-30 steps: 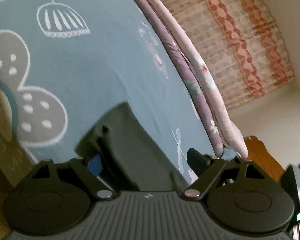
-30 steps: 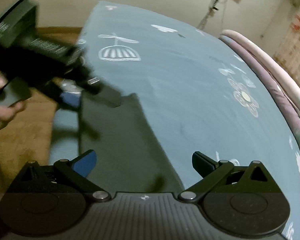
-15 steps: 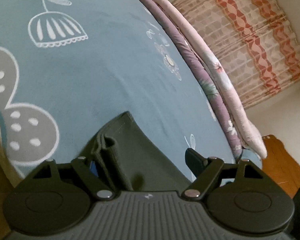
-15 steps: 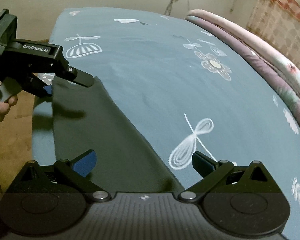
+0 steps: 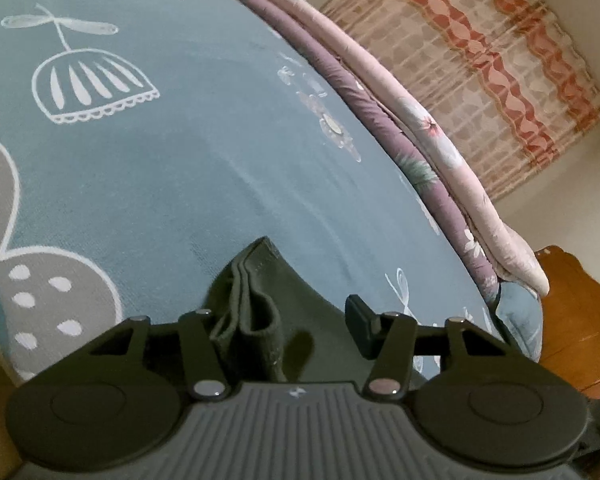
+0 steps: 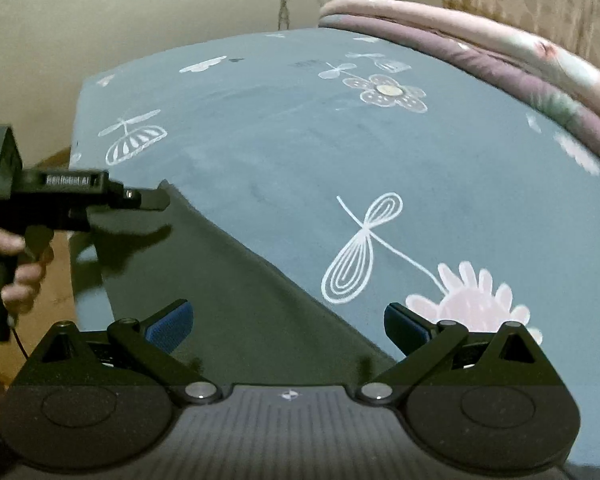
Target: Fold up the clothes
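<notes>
Left tongs [image 5: 288,320], jaws just closing around bunched corner of dark garment [image 5: 268,280], pads not yet pinching; lettering on body [image 6: 68,180] too blurred to read. Garment flat along near edge of bed [image 6: 260,152]. Right tongs [image 6: 288,320] spread above cloth. Risk: folds slipping from partial grip.

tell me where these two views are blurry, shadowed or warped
Left wrist view: fisheye bends the blue sheet into a dome; the dark garment is in focus, corners vignetted black. Right wrist view: the quilts at top right are smeared, the left gripper throws a shadow on the garment, and its lettering is too blurred to read.
</notes>
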`<state>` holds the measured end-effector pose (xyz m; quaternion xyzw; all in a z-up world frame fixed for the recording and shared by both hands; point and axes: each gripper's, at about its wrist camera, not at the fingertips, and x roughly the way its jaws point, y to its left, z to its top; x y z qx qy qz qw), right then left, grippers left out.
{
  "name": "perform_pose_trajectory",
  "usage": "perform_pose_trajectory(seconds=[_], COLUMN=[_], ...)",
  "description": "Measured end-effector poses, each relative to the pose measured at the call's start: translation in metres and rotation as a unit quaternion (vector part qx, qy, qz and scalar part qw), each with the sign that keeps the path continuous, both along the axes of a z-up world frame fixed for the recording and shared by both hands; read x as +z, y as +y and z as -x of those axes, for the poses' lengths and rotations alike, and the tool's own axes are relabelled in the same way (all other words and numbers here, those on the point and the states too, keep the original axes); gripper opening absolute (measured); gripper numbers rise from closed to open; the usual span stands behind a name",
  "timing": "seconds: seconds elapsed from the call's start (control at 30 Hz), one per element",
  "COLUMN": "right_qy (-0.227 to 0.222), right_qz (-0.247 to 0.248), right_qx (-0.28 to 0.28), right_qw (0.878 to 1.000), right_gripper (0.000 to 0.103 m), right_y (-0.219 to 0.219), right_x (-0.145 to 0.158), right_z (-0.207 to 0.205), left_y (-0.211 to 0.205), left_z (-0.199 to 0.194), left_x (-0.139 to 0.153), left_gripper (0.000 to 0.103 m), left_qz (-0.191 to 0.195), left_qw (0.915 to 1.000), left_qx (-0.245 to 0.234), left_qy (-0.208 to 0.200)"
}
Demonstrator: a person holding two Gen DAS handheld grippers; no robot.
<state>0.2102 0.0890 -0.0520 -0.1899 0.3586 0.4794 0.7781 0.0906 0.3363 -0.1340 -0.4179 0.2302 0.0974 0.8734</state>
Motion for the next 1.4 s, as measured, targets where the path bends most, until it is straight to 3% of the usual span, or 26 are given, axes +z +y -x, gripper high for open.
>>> perform_pose_trajectory(seconds=[0.13, 0.2, 0.33, 0.43, 0.6, 0.87, 0.93, 1.0, 1.13, 1.4], right_qy=[0.028, 0.048, 0.144, 0.240, 0.379, 0.485, 0.502, 0.506, 0.491, 0.465], right_qz=[-0.017, -0.025, -0.067, -0.108, -0.156, -0.201, -0.205, -0.200, -0.164, -0.178], right_qx=[-0.015, -0.022, -0.027, -0.025, -0.041, -0.112, -0.120, -0.121, -0.136, -0.171], right_qw=[0.999, 0.998, 0.987, 0.964, 0.911, 0.844, 0.831, 0.830, 0.845, 0.851], right_gripper=[0.103, 0.103, 0.103, 0.103, 0.103, 0.103, 0.103, 0.103, 0.103, 0.103], right_y=[-0.006, -0.007, -0.007, -0.005, 0.001, -0.002, 0.002, 0.010, 0.023, 0.038], right_x=[0.001, 0.000, -0.004, -0.010, -0.031, -0.061, -0.066, -0.070, -0.076, -0.075], right_z=[-0.005, -0.007, -0.020, -0.030, -0.046, -0.068, -0.070, -0.069, -0.066, -0.078], left_y=[0.004, 0.008, 0.003, 0.001, -0.002, -0.001, 0.000, -0.001, -0.002, -0.003], left_z=[0.010, 0.013, 0.011, 0.013, 0.017, 0.017, 0.015, 0.014, 0.013, 0.014], left_x=[-0.006, -0.007, 0.007, 0.020, 0.035, 0.041, 0.043, 0.043, 0.042, 0.044], left_gripper=[0.005, 0.006, 0.005, 0.005, 0.005, 0.005, 0.005, 0.005, 0.005, 0.005], left_qz=[0.002, 0.024, 0.007, -0.005, -0.033, -0.042, -0.042, -0.041, -0.041, -0.043], left_qw=[0.9997, 0.9993, 0.9998, 0.9999, 0.9993, 0.9984, 0.9983, 0.9982, 0.9981, 0.9975], left_qx=[0.024, 0.028, 0.016, 0.009, -0.011, -0.029, -0.032, -0.032, -0.035, -0.045], left_qy=[0.009, 0.007, 0.012, 0.001, -0.014, -0.024, -0.025, -0.027, -0.029, -0.035])
